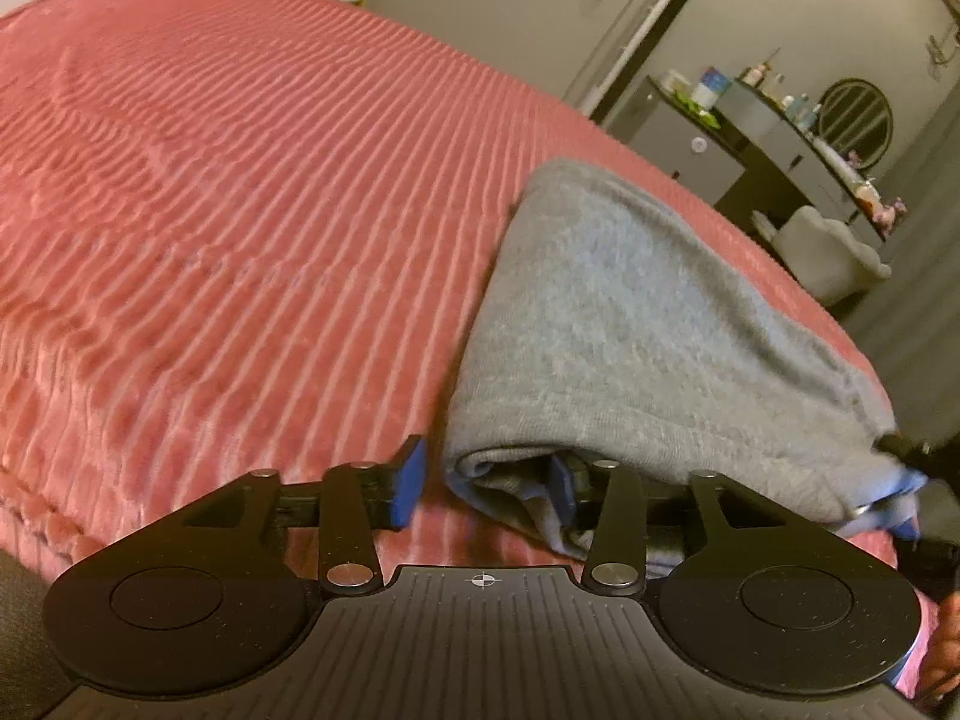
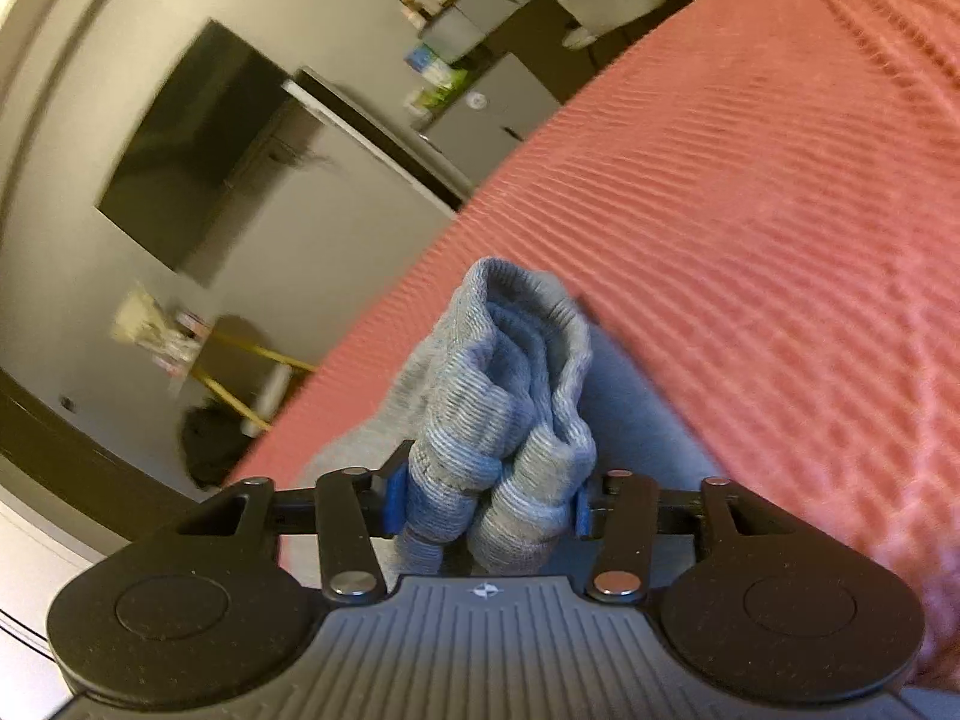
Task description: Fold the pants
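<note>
Grey pants (image 1: 648,324) lie folded in a thick bundle on the pink ribbed bedspread (image 1: 240,210), close to its right edge. My left gripper (image 1: 486,474) is open at the bundle's near left corner. Its right finger is tucked into the fold, while its left pad (image 1: 411,480) stands clear on the bedspread. My right gripper (image 2: 486,504) is shut on the pants' bunched ribbed cuffs (image 2: 510,396), which fill the gap between both blue pads. In the left wrist view that gripper (image 1: 900,501) shows at the bundle's right corner.
The bed's edge (image 2: 384,324) drops off just beside the pants. Beyond it are a grey dresser (image 1: 750,138) crowded with bottles, a round mirror (image 1: 855,117), a white chair (image 1: 834,258), a wall-mounted dark screen (image 2: 198,150) and a yellow-handled broom (image 2: 240,372).
</note>
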Available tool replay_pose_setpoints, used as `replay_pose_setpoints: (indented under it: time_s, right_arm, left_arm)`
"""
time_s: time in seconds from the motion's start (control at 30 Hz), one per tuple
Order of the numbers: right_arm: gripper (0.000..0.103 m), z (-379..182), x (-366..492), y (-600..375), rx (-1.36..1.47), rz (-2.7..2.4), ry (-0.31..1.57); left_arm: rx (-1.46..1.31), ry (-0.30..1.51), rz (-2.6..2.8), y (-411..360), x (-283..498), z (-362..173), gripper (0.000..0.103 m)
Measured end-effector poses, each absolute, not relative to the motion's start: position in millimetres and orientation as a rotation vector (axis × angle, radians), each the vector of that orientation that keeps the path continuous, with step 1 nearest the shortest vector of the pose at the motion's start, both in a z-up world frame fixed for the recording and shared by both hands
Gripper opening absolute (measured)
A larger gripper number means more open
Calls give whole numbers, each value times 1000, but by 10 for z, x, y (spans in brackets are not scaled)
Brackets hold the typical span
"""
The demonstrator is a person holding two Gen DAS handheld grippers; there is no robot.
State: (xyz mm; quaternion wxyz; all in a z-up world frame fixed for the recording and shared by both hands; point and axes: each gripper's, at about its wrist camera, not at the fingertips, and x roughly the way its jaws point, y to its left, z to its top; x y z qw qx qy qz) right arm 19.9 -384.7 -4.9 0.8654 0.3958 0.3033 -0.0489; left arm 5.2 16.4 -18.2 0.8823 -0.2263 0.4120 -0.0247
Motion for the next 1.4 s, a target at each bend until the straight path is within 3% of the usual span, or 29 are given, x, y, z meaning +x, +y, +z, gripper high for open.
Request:
replay_pose_setpoints:
  time_s: [0.07, 0.2, 0.27, 0.33, 0.47, 0.6, 0.77, 1.07, 1.2, 1.27, 1.4]
  right_arm:
    - [65, -60, 156, -3905, 824, -185, 641]
    - [65, 26, 78, -3962, 806, -198, 599]
    - [64, 91, 63, -3880, 749, -164, 570]
    - [53, 161, 81, -3708, 648, -126, 552]
    - [45, 167, 183, -3410, 507, -52, 565]
    - [44, -22, 259, -3293, 451, -37, 614]
    - [44, -73, 279, -3455, 582, -12, 604]
    - [45, -149, 282, -3402, 552, -19, 581]
    - [45, -173, 259, -3436, 581, -14, 573]
    - [45, -189, 255, -3450, 594, -12, 571]
    - [46, -192, 273, -3437, 589, -14, 572]
  left_arm:
    - [-493, 871, -46, 193, 66, -204, 54]
    - [-504, 874, -43, 203, 67, -217, 56]
    - [-490, 874, -45, 176, 60, -222, 57]
    - [-473, 872, -44, 152, 57, -219, 58]
    - [-467, 874, -39, 134, 60, -212, 60]
    - [-467, 878, -37, 130, 70, -208, 61]
    - [-455, 853, -29, 135, 51, -156, 61]
    - [-278, 769, -54, 9, 40, 269, 60]
    - [-312, 709, -83, 30, 12, 441, 64]
    - [-309, 723, -85, 16, 77, 477, 69]
    - [-218, 813, -94, -79, 260, 322, 68]
